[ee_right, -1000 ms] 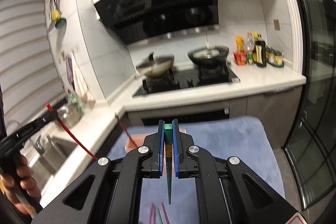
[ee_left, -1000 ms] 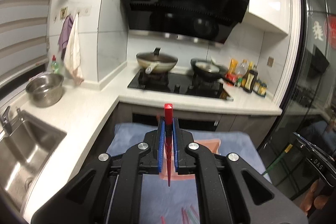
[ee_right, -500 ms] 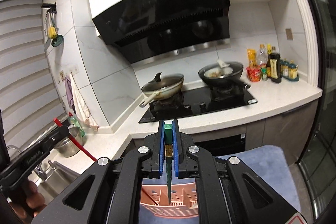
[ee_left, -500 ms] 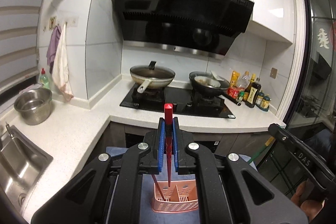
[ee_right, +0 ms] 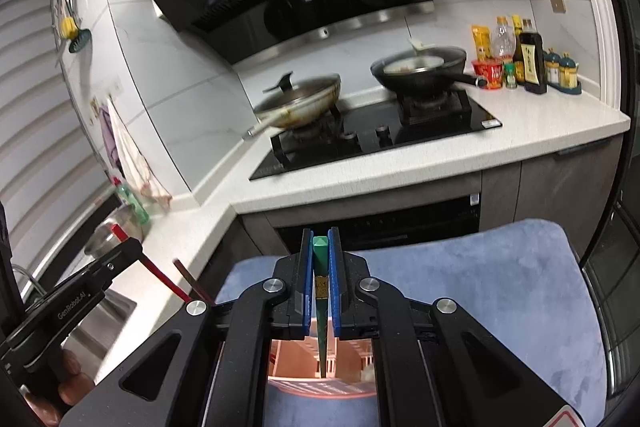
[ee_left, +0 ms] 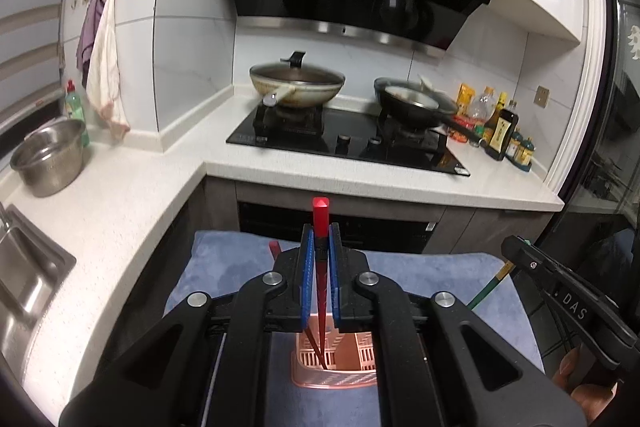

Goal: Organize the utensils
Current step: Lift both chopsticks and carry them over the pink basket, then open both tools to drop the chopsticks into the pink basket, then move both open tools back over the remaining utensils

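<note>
From the left wrist, the left gripper (ee_left: 320,259) has its jaws clamped on a red chopstick (ee_left: 321,223), tip over the pink basket (ee_left: 334,381) at 6 o'clock, where another stick seems to lean; the right gripper's green chopstick (ee_left: 486,291) shows at 3 o'clock. From the right wrist, the right gripper (ee_right: 320,259) pinches the green chopstick (ee_right: 320,259) above the basket (ee_right: 320,385) on the blue mat (ee_right: 480,287), its own arms hiding the basket's sides.

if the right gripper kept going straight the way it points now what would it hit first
Most likely the pink utensil basket: the right gripper, jaws shut on a green chopstick, aims down at its opening. The chopstick's tip looks over or just inside it; depth is unclear.
</note>
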Action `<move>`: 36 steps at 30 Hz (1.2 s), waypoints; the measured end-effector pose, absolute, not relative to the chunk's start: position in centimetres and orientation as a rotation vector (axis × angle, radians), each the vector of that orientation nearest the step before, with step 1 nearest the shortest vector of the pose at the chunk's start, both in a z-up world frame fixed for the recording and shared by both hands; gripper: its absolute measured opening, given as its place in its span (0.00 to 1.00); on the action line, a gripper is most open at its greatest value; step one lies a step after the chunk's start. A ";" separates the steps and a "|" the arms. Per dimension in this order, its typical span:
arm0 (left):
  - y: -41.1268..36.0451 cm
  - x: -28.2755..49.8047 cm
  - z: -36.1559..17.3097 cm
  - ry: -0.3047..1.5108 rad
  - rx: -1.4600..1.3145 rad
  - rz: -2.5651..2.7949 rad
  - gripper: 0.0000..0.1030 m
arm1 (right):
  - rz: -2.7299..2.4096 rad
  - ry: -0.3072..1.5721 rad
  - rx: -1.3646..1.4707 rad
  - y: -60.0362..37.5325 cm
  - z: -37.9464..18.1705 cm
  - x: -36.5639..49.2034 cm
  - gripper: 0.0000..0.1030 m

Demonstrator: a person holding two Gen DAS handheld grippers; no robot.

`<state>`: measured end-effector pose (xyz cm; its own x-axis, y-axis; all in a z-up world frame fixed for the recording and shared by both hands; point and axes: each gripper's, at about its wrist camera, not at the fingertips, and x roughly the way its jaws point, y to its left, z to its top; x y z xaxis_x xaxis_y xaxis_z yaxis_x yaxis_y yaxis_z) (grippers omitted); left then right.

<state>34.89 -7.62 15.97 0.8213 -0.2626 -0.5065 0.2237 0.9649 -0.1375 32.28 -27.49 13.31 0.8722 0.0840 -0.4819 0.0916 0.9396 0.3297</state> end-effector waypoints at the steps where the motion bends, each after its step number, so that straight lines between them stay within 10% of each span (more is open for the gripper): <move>1: -7.6 35.0 15.7 0.555 -0.074 -0.261 0.07 | -0.005 0.518 0.352 -27.5 13.1 32.4 0.07; 7: -7.8 34.9 14.8 0.571 -0.070 -0.256 0.08 | -0.028 0.530 0.326 -27.3 12.4 32.1 0.16; 12: -7.7 34.1 14.6 0.561 -0.056 -0.214 0.39 | -0.036 0.516 0.308 -27.1 12.7 31.1 0.26; 36: -5.5 21.7 14.4 0.568 -0.012 -0.227 0.41 | -0.001 0.523 0.208 -23.7 12.5 15.7 0.33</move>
